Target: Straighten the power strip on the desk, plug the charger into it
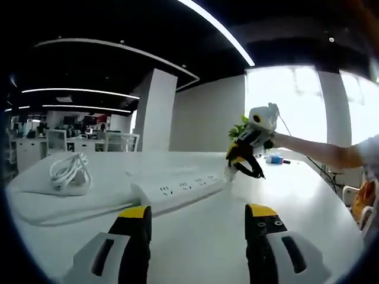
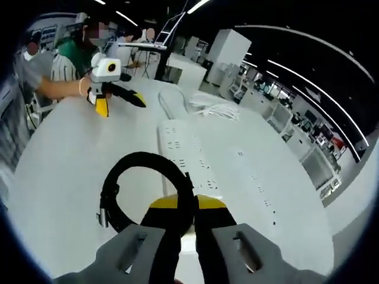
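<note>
Gripping the black cable [image 2: 127,195] in my right gripper [image 2: 188,236] beside the power strip [image 2: 186,157]; left gripper [image 1: 198,236] jaws released above the bench [image 1: 195,248].

A white worktop [image 1: 308,201] is stretching out under strip lights [image 1: 216,26] glowing across a dark ceiling. A green potted plant [image 1: 238,128] is standing near a bright window [image 1: 284,100]. A white square column [image 1: 155,109] is rising behind, and office desks with monitors [image 2: 299,121] are receding beyond.
</note>
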`<move>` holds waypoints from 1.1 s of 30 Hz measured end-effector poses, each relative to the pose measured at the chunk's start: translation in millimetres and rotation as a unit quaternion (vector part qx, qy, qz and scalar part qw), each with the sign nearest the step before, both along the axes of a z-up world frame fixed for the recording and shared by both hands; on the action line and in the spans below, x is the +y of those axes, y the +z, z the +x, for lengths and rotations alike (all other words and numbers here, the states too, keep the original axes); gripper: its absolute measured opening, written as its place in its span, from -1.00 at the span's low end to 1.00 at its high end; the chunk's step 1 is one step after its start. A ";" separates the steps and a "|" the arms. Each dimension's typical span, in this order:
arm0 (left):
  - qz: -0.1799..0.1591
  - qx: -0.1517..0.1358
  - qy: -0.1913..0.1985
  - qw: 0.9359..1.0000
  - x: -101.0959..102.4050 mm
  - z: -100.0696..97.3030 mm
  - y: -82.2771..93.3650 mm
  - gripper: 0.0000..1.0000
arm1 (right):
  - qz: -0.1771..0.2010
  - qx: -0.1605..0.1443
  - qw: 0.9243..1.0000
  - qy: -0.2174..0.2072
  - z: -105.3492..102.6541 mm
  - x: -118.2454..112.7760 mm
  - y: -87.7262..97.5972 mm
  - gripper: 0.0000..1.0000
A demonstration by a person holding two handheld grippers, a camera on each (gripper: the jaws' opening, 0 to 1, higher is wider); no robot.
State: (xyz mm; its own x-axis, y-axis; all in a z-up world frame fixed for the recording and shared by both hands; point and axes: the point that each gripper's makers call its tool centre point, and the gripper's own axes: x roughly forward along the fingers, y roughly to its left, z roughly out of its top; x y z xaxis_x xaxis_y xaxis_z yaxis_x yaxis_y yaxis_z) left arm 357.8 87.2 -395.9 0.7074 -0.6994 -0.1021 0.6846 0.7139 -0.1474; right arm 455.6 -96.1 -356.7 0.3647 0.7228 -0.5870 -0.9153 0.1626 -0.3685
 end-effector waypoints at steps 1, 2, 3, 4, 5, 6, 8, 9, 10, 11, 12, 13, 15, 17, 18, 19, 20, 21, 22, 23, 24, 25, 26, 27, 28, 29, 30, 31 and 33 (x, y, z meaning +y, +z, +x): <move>0.009 -0.003 0.001 1.000 0.1 0.6 0.3 0.31 | 0.007 -0.001 1.000 -0.001 0.6 -0.2 2.2 -0.89; 0.014 -0.004 0.001 1.000 0.3 1.0 0.5 0.31 | 0.012 -0.002 1.000 -0.003 1.2 -1.1 4.3 -0.89; 0.016 -0.005 0.001 1.000 0.5 1.5 1.2 0.32 | 0.021 -0.001 1.000 -0.003 1.2 -0.9 6.8 -0.89; 0.017 -0.006 0.001 1.000 0.8 2.1 2.6 0.32 | 0.024 -0.003 1.000 -0.004 0.4 -2.2 8.3 -0.89; 0.019 -0.007 0.000 1.000 1.3 3.3 4.9 0.32 | 0.031 -0.003 1.000 -0.004 0.0 -2.5 10.5 -0.89; 0.021 -0.010 0.001 1.000 2.0 4.8 7.5 0.32 | 0.037 -0.001 0.999 -0.004 0.5 -3.5 12.6 -0.89; 0.027 -0.017 0.004 0.999 3.9 9.3 14.8 0.34 | 0.053 0.007 0.999 -0.004 0.0 -3.5 14.3 -0.90; 0.030 -0.021 0.005 0.999 4.8 11.8 18.7 0.34 | 0.057 0.009 0.998 -0.004 -0.2 -3.1 14.3 -0.90; 0.031 -0.023 0.006 0.999 5.3 13.3 21.2 0.34 | 0.064 0.016 0.998 -0.003 -1.5 -1.8 13.1 -0.90; 0.033 -0.026 0.006 0.999 5.8 15.5 24.9 0.34 | 0.070 0.019 0.997 0.000 -2.6 -0.4 12.9 -0.90; 0.034 -0.028 0.008 0.999 6.3 17.6 28.1 0.34 | 0.081 0.021 0.996 -0.001 -2.7 0.9 13.0 -0.90; 0.035 -0.031 0.010 0.999 7.1 20.1 32.0 0.34 | 0.091 0.024 0.996 0.000 -2.8 2.0 13.2 -0.90; 0.035 -0.034 0.012 0.999 7.7 23.1 36.8 0.34 | 0.120 0.041 0.992 -0.001 -3.8 5.1 13.9 -0.90; 0.034 -0.036 0.012 0.999 7.1 24.4 40.1 0.34 | 0.138 0.050 0.989 -0.003 -3.9 5.6 15.0 -0.90; 0.036 -0.039 0.011 0.999 6.1 25.3 42.0 0.34 | 0.156 0.056 0.986 -0.002 -3.1 6.0 17.1 -0.90; 0.037 -0.040 0.010 0.998 5.8 26.8 42.9 0.34 | 0.168 0.061 0.984 0.001 -3.8 6.5 18.4 -0.90; 0.039 -0.040 0.010 0.998 5.4 28.0 43.2 0.34 | 0.175 0.063 0.983 0.001 -3.7 5.5 19.7 -0.90; 0.040 -0.040 0.009 0.998 5.1 28.7 43.2 0.34 | 0.184 0.066 0.981 0.000 -3.7 5.3 21.7 -0.90; 0.042 -0.040 0.009 0.998 4.9 29.9 43.0 0.34 | 0.197 0.068 0.978 0.001 -3.9 5.6 25.2 -0.90; 0.045 -0.040 0.009 0.998 4.7 31.2 42.6 0.34 | 0.211 0.071 0.975 0.003 -4.4 5.7 29.1 -0.90; 0.050 -0.039 0.008 0.998 4.9 33.5 41.6 0.34 | 0.227 0.074 0.971 0.004 -5.3 6.1 33.9 -0.90; 0.054 -0.038 0.008 0.998 5.3 35.4 40.8 0.34 | 0.242 0.078 0.967 0.006 -6.2 6.7 38.3 -0.90; 0.057 -0.037 0.009 0.998 5.8 37.7 40.2 0.35 | 0.251 0.078 0.965 0.008 -5.8 6.4 41.9 -0.90; 0.060 -0.037 0.009 0.997 6.2 40.0 39.6 0.36 | 0.255 0.077 0.964 0.009 -5.6 6.1 44.0 -0.90; 0.066 -0.037 0.008 0.997 6.3 42.2 38.9 0.36 | 0.261 0.078 0.962 0.011 -5.7 6.6 46.7 -0.90; 0.072 -0.038 0.008 0.997 6.4 44.4 38.5 0.36 | 0.265 0.079 0.961 0.014 -6.3 8.0 48.5 -0.90; 0.077 -0.038 0.008 0.996 6.2 46.8 38.5 0.37 | 0.269 0.079 0.960 0.016 -6.9 9.6 50.3 -0.90; 0.080 -0.039 0.007 0.996 5.8 49.1 38.6 0.38 | 0.272 0.078 0.959 0.019 -7.1 11.1 51.9 -0.90; 0.091 -0.044 0.003 0.995 4.3 53.1 38.8 0.39 | 0.275 0.076 0.958 0.023 -7.9 15.4 54.2 -0.90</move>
State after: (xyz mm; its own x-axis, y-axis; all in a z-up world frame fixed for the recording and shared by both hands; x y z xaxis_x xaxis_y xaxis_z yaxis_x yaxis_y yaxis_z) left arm 410.9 91.5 -357.1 0.7228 -0.6710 -0.1651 0.6852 0.7270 0.0450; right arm 447.6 -80.7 -302.5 0.2647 0.9516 -0.1559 -0.9627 0.2515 -0.0996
